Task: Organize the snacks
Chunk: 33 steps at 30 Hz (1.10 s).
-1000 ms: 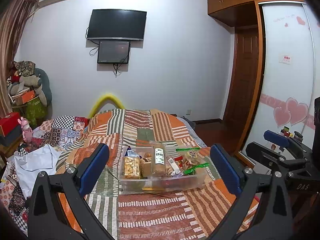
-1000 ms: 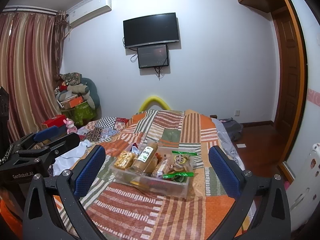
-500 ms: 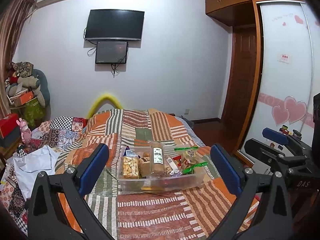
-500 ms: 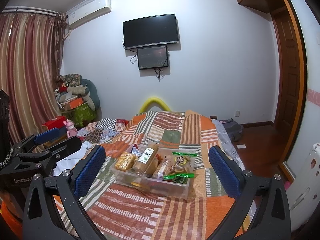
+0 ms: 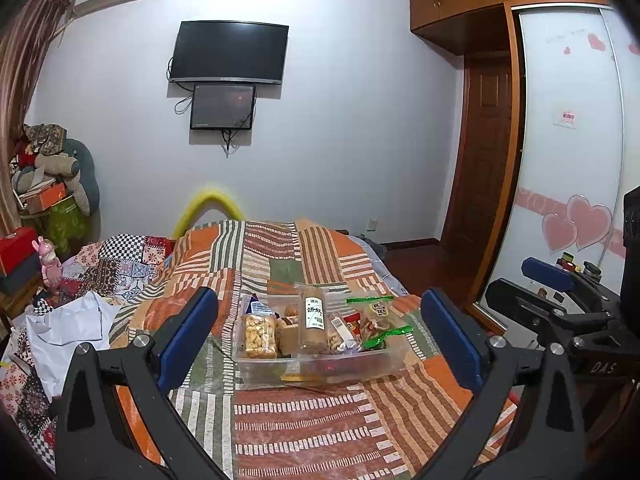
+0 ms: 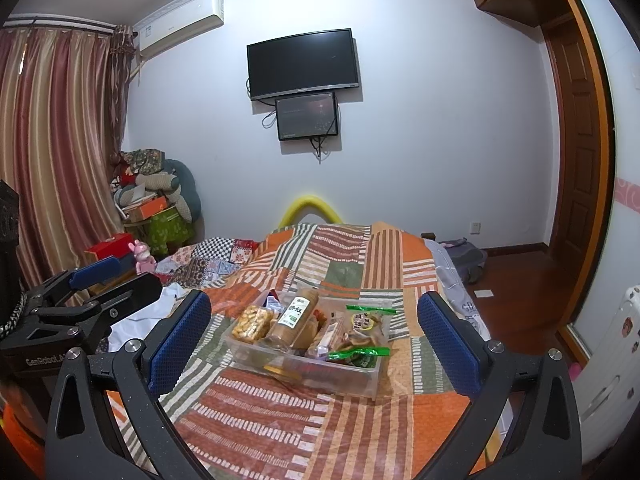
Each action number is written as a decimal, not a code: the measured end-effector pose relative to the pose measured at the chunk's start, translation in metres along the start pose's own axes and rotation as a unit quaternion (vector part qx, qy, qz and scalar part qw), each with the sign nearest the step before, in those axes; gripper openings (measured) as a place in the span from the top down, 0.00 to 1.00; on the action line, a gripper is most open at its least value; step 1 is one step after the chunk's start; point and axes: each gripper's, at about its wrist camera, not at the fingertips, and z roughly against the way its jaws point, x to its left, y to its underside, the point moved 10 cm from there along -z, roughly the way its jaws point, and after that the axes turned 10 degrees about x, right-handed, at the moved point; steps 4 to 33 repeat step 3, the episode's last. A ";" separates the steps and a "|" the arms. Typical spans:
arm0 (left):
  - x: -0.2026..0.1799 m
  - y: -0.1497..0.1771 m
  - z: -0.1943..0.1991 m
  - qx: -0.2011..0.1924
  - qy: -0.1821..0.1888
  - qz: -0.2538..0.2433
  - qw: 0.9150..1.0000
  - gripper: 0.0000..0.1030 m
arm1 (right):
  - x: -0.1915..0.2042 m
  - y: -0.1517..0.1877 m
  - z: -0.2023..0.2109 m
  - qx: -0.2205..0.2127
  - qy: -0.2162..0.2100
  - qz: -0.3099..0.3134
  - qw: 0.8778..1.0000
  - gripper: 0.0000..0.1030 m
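White walls carry a television [image 5: 228,51]; a striped curtain [image 6: 52,152] hangs beside the patchwork-covered bed [image 5: 304,420].

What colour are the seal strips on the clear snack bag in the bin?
Green, on the snack bag in the bin; clearest in the right wrist view.

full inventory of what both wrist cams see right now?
clear plastic bin: 1, transparent, mid-bed on patchwork bedspread
snacks in bin: tall brown biscuit roll; yellow cracker pack; green-sealed bags; others, count unclear
TV: 1, black, wall
small monitor: 1, black, under TV
air conditioner: 1, white, upper wall
curtain: striped red-gold, left
pink toy: 1, left of bed
wardrobe door: white, pink hearts, right
left gripper: open, empty
right gripper: open, empty
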 end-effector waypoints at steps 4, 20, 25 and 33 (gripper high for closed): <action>-0.001 0.001 0.000 0.002 0.001 0.002 1.000 0.00 | 0.000 0.000 0.000 0.001 0.000 0.002 1.000 0.00; -0.001 0.001 0.000 0.002 0.001 0.002 1.000 0.00 | 0.000 0.000 0.000 0.001 0.000 0.002 1.000 0.00; -0.001 0.001 0.000 0.002 0.001 0.002 1.000 0.00 | 0.000 0.000 0.000 0.001 0.000 0.002 1.000 0.00; -0.001 0.001 0.000 0.002 0.001 0.002 1.000 0.00 | 0.000 0.000 0.000 0.001 0.000 0.002 1.000 0.00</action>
